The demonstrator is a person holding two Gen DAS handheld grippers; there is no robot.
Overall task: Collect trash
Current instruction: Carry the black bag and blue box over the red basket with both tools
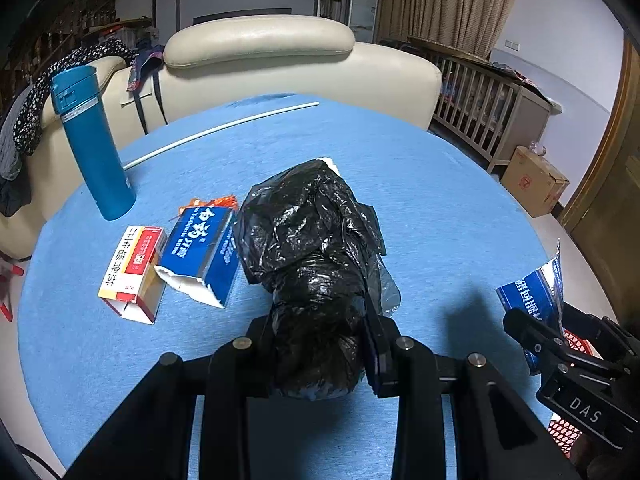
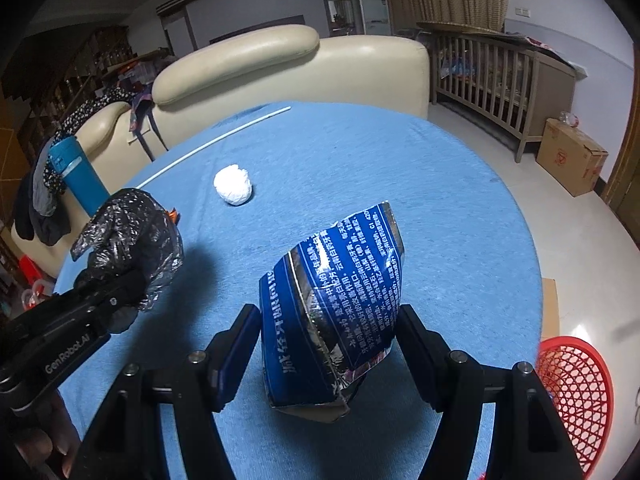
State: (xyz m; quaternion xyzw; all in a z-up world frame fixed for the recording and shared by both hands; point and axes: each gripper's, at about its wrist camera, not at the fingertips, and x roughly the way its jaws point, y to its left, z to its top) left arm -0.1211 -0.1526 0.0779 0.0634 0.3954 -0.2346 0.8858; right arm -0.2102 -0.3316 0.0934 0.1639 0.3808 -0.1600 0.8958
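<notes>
My left gripper (image 1: pixel 320 344) is shut on a crumpled black plastic bag (image 1: pixel 316 248) and holds it over the blue table (image 1: pixel 440 200); it also shows in the right wrist view (image 2: pixel 128 248). My right gripper (image 2: pixel 326 344) is shut on a crushed blue toothpaste box (image 2: pixel 336 300), also visible at the right edge of the left wrist view (image 1: pixel 536 300). On the table lie an open blue box (image 1: pixel 204 252), a red and white box (image 1: pixel 134 272) and a white paper ball (image 2: pixel 233 184).
A red mesh basket (image 2: pixel 576 396) stands on the floor at the table's right edge. A blue flask (image 1: pixel 92 144) stands at the left. A white rod (image 1: pixel 220 130) lies at the far side. A cream sofa (image 1: pixel 280 64) is behind.
</notes>
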